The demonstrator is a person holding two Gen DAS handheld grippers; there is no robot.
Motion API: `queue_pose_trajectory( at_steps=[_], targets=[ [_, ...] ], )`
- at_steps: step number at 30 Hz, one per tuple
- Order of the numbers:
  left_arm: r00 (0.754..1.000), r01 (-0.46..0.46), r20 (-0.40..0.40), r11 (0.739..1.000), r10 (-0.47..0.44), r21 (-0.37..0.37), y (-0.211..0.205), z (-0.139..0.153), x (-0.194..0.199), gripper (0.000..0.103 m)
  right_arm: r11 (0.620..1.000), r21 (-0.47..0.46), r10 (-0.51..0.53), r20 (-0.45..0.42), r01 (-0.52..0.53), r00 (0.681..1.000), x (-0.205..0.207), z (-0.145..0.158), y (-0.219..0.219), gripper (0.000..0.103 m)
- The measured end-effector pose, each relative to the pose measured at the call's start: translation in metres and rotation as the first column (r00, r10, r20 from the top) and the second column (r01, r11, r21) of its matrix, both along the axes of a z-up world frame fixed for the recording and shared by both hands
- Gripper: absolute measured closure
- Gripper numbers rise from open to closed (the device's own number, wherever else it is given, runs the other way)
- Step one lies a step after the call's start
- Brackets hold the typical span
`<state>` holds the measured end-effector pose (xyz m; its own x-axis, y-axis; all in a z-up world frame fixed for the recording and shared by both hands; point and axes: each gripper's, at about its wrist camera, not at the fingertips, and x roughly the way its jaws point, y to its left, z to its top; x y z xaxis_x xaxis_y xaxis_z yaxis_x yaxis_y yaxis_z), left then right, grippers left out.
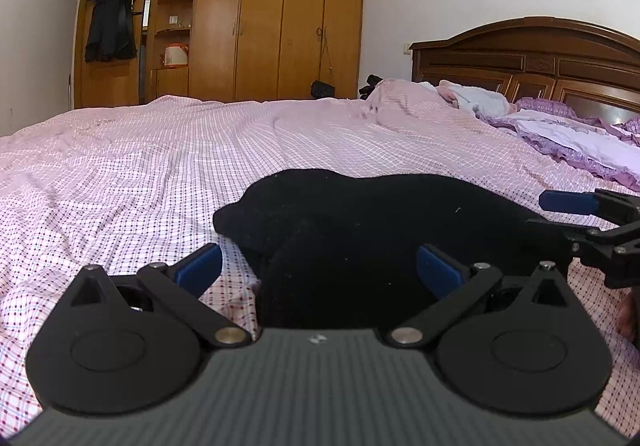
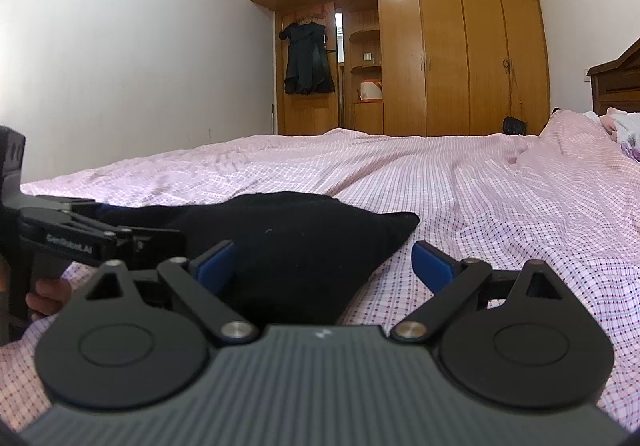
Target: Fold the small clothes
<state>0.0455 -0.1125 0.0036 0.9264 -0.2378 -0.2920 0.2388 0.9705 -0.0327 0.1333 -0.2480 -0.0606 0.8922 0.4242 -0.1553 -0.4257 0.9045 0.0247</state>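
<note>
A small black garment (image 1: 360,230) lies bunched on the pink checked bedsheet (image 1: 140,165). My left gripper (image 1: 320,266) is open, its blue pads either side of the garment's near left part, low over the bed. In the right wrist view the same black garment (image 2: 296,242) lies ahead, and my right gripper (image 2: 322,264) is open around its near right corner. The right gripper also shows at the right edge of the left wrist view (image 1: 592,221), and the left gripper shows at the left edge of the right wrist view (image 2: 80,234).
A wooden wardrobe (image 1: 260,25) stands beyond the bed, with a dark dress (image 1: 110,21) hanging at its left. A dark wooden headboard (image 1: 520,57) and purple frilled pillows (image 1: 572,133) are at the right. The pink sheet (image 2: 480,197) stretches wide around the garment.
</note>
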Motion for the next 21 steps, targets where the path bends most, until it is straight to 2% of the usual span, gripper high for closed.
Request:
queue_pose_trajectory(
  at_steps=[21],
  targets=[
    [1.000, 0.001, -0.010, 1.000, -0.001, -0.004, 0.0003, -0.0006, 0.0009, 0.000, 0.999, -0.048, 0.000, -0.014, -0.001, 1.000, 0.0021, 0.0008, 0.0087, 0.008]
  ],
)
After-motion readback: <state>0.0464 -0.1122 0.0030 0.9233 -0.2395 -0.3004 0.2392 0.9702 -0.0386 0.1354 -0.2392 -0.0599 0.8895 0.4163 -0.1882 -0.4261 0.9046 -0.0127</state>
